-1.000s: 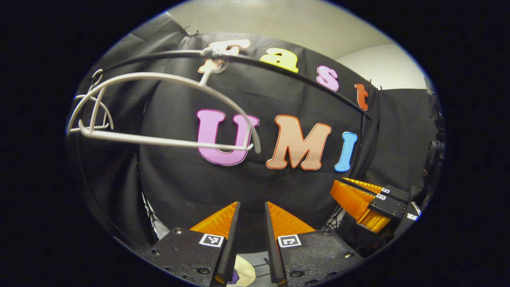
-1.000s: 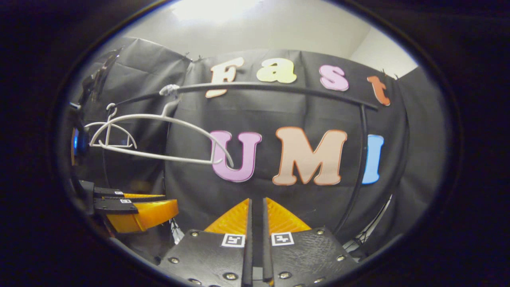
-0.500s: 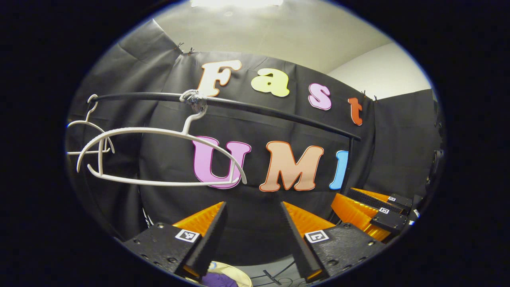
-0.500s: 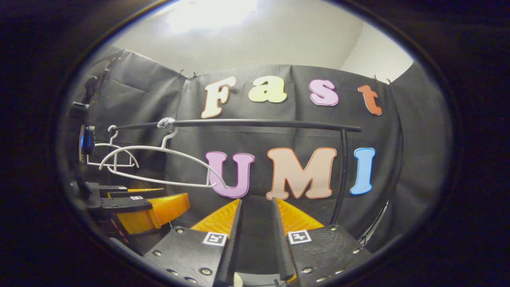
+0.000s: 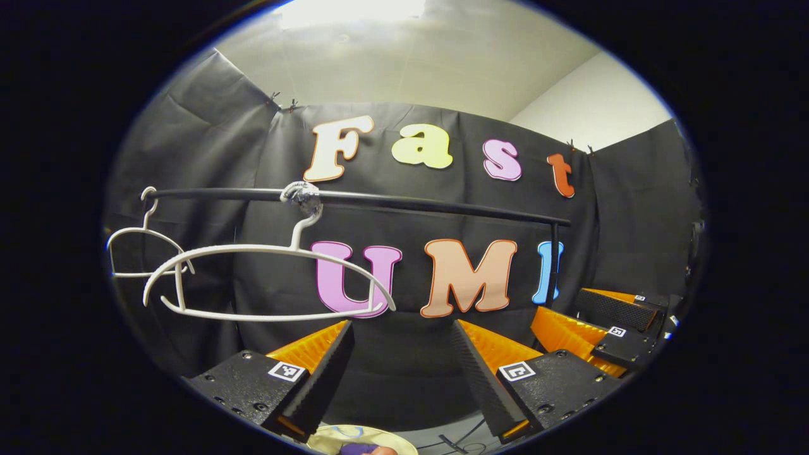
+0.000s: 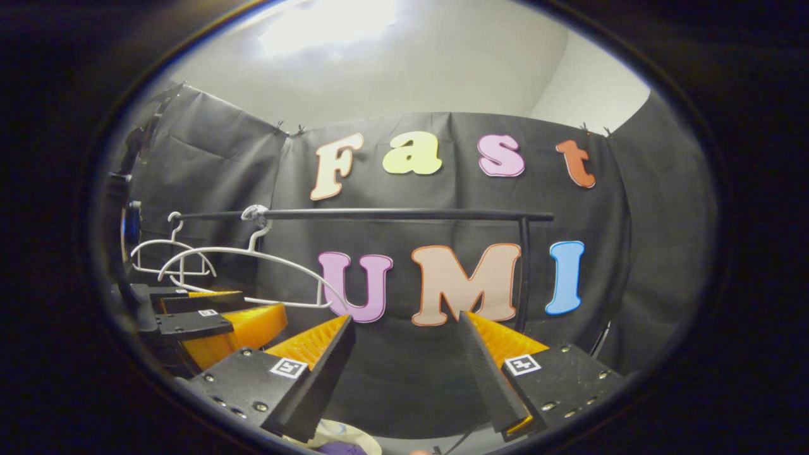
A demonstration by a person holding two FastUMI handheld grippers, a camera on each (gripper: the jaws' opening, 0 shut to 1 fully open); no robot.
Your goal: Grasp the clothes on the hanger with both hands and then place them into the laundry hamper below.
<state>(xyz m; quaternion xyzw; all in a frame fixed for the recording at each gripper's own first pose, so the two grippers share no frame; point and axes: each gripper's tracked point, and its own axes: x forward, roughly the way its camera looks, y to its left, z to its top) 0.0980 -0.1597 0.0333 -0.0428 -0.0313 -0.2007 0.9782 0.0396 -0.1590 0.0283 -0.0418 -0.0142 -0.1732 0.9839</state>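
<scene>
Both tongs spread since a second ago: left tongs point(image 5: 401, 366) wide, right tongs point(image 6: 407, 366) wide, empty. Two bare white hangers point(image 5: 265, 281) on one black rail point(image 5: 411, 203).

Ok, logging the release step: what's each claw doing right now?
Left claw: open, holding nothing.
Right claw: open, holding nothing.

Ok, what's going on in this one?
Both grippers are open and hold nothing: the left gripper and right gripper sit below the black rail. The white hanger hangs bare, a second hanger behind it. A pale and purple garment lies below, seemingly already dropped.
</scene>
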